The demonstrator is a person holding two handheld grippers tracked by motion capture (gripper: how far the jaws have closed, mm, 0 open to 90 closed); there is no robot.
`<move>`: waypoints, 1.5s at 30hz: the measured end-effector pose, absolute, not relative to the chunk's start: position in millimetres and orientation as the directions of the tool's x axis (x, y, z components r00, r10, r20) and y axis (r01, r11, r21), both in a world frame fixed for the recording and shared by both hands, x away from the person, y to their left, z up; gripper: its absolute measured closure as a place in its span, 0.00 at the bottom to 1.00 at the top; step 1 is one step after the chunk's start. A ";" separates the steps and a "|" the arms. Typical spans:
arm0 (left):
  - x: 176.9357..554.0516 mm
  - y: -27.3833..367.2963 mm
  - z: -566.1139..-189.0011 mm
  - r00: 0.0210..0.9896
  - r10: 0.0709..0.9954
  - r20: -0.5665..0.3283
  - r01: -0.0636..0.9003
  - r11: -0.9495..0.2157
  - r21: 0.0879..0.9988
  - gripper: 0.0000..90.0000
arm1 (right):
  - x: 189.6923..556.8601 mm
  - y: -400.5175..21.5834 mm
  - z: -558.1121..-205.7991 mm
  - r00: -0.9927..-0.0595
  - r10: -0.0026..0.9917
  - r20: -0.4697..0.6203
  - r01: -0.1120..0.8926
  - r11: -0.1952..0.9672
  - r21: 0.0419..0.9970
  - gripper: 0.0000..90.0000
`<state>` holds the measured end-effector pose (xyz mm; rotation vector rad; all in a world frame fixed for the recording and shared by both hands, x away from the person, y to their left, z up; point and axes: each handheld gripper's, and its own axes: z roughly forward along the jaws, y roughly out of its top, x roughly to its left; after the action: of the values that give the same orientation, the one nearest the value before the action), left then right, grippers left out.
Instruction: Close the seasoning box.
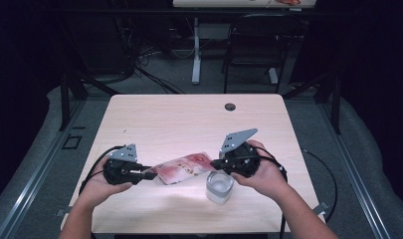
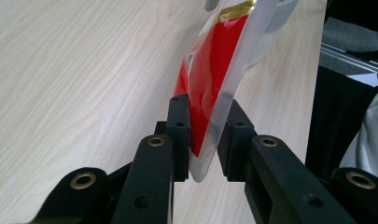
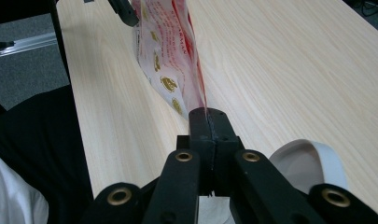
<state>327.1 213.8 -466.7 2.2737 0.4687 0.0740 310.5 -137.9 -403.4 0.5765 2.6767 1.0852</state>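
A red and white plastic pouch (image 1: 181,168) hangs stretched between my two grippers, just above the wooden table (image 1: 189,119). My left gripper (image 1: 151,175) is shut on the pouch's left end. In the left gripper view the pouch (image 2: 210,70) rises from between the pads, with my left gripper (image 2: 204,126) pinching its clear sealed edge. My right gripper (image 1: 214,163) is shut on the pouch's right end. The right gripper view shows the right gripper (image 3: 209,123) with its jaws pressed together on the thin top of the pouch (image 3: 170,60).
A small clear cup (image 1: 219,187) stands on the table just below the right gripper, and its white rim (image 3: 303,161) lies to the right of that gripper's jaws. A cable hole (image 1: 230,106) sits near the table's far edge. A black chair (image 1: 253,45) stands beyond the table.
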 end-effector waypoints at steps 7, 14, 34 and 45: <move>326.1 217.3 -467.9 0.928 0.359 -0.096 0.312 -0.615 0.724 0.85 | 308.7 -131.7 -396.6 -0.909 0.414 -0.054 0.268 0.677 0.685 1.00; 324.2 217.9 -469.2 0.922 0.379 -0.083 0.321 -0.623 0.714 0.82 | 308.6 -122.9 -391.1 -0.911 0.406 -0.074 0.258 0.701 0.665 1.00; 323.4 214.6 -469.8 0.912 0.408 -0.048 0.310 -0.607 0.732 0.65 | 310.3 -102.7 -386.5 -0.910 0.381 -0.166 0.210 0.766 0.608 1.00; 322.4 199.2 -473.5 0.922 0.387 -0.023 0.284 -0.633 0.720 0.65 | 312.7 -93.1 -388.8 -0.918 0.365 -0.158 0.197 0.763 0.616 1.00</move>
<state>322.4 199.2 -473.5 2.2950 0.4739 0.1698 312.7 -93.1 -388.8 0.4378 2.6905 0.8968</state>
